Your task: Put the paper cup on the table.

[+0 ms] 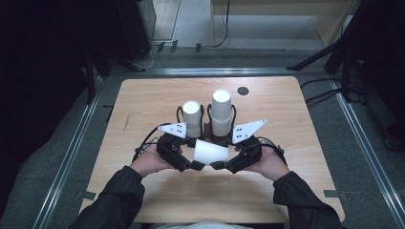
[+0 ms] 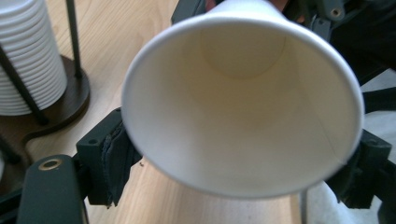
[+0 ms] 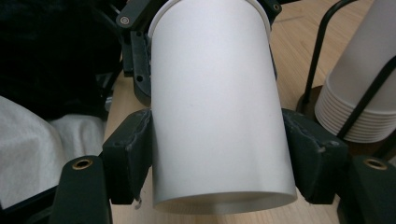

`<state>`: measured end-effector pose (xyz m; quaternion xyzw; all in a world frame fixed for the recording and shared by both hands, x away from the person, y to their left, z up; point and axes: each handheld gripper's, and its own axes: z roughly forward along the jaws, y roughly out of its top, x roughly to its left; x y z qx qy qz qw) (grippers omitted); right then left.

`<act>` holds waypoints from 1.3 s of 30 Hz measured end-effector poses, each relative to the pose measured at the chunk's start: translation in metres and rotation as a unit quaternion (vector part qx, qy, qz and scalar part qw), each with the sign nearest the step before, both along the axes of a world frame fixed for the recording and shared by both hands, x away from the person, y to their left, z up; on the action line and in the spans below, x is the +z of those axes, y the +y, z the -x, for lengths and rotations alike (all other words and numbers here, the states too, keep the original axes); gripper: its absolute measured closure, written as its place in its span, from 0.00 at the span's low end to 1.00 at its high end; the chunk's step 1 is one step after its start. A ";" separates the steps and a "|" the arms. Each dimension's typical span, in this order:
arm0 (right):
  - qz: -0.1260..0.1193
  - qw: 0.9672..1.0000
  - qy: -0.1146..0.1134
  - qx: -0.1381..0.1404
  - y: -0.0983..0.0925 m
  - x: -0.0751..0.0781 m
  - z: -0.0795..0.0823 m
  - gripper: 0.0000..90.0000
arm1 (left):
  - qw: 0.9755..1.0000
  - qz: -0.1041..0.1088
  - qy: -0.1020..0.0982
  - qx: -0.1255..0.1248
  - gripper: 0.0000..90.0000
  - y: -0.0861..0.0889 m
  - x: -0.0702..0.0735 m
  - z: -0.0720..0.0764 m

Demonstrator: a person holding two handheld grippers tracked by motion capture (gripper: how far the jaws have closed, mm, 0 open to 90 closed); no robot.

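High view: two dark sleeves come in at the near edge of the desk (image 1: 143,200), and each hand carries a claw pointed inward toward the other. Between them a white paper cup (image 1: 210,152) lies on its side, lifted off the wood near the middle of the desk, its wide mouth toward the left and its base toward the right.

From the right, the right claw (image 1: 217,165) clamps the cup. In the right gripper view both pads press flat against the wall at the base end, so its jaws stand about half spread and gripping.

On the left, the left claw (image 1: 198,165) meets the cup at the rim end. The left gripper view looks straight into the open mouth, with a pad close by each side of the rim; they seem to touch it, though the rim hides the contact, so I cannot tell whether this claw grips or merely flanks the cup.

Farther off, just behind the cup, a dark wire rack (image 1: 206,129) holds two upright stacks of white cups (image 1: 221,113).
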<state>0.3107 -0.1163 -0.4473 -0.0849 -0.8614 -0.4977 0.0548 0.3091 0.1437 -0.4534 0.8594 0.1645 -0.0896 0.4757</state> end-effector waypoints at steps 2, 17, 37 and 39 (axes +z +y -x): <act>-0.004 1.000 0.003 0.004 0.001 0.000 0.000 0.34 | 1.000 0.003 0.001 -0.003 0.18 0.000 0.000 0.000; 0.007 1.000 0.005 0.002 0.004 0.000 0.000 0.25 | 1.000 -0.016 -0.005 -0.011 0.23 0.005 0.003 -0.001; 0.066 0.998 -0.005 -0.021 0.006 -0.018 0.003 0.22 | 0.988 -0.142 -0.039 -0.039 0.23 -0.003 0.013 -0.009; 0.067 0.997 -0.005 -0.022 0.006 -0.019 0.004 0.22 | 0.986 -0.155 -0.041 -0.044 0.23 -0.005 0.011 -0.009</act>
